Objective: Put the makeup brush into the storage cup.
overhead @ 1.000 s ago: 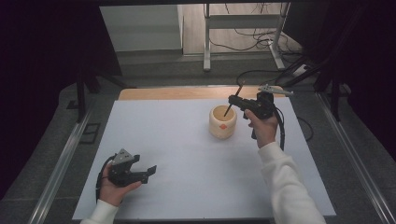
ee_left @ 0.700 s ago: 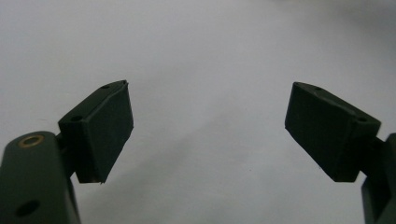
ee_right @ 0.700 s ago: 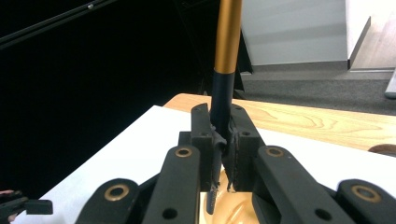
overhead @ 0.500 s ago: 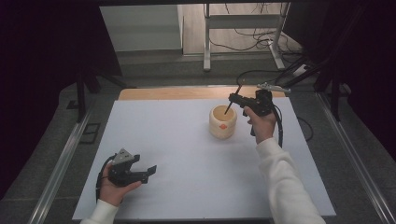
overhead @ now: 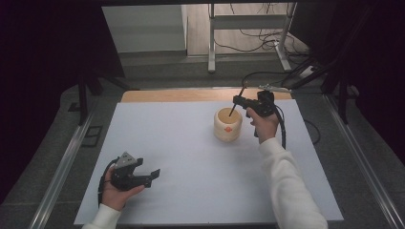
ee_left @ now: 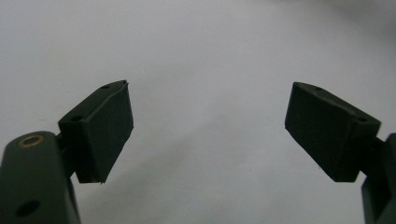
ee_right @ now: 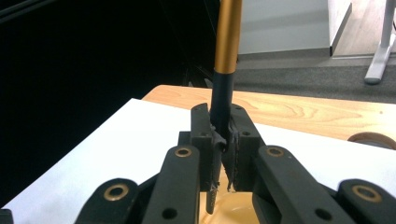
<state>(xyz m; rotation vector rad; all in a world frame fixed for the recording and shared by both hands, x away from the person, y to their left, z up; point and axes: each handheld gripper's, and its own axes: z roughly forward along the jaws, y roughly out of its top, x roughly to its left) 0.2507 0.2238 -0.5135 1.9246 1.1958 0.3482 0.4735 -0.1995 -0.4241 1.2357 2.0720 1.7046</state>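
High view: right gripper (overhead: 237, 101) clamps a pen (overhead: 235, 108) over the cup (overhead: 227, 125) — left gripper (overhead: 152, 174) gapes wide near the table's (overhead: 191, 143) front edge.

A lab recording bay: white-topped table (overhead: 191, 157), dark curtains (overhead: 43, 71), floor cables (overhead: 258, 40)

In the right gripper view the stick (ee_right: 228, 42) runs off the top edge, so its upper end is cut away, and its lower end is lost behind the closed jaws of the right hand-held gripper (ee_right: 223, 154). The cup (ee_right: 229, 212) below is cropped by the bottom edge, only a pale yellow slice showing. At the right edge a round brown thing (ee_right: 373, 139) is half cut off and cannot be told. In the high view the mark on the cup's (overhead: 227, 125) side is too small to read, and the stick's (overhead: 237, 102) tip inside it is hidden. The desk (ee_left: 201, 56) is blurred in the left gripper view.
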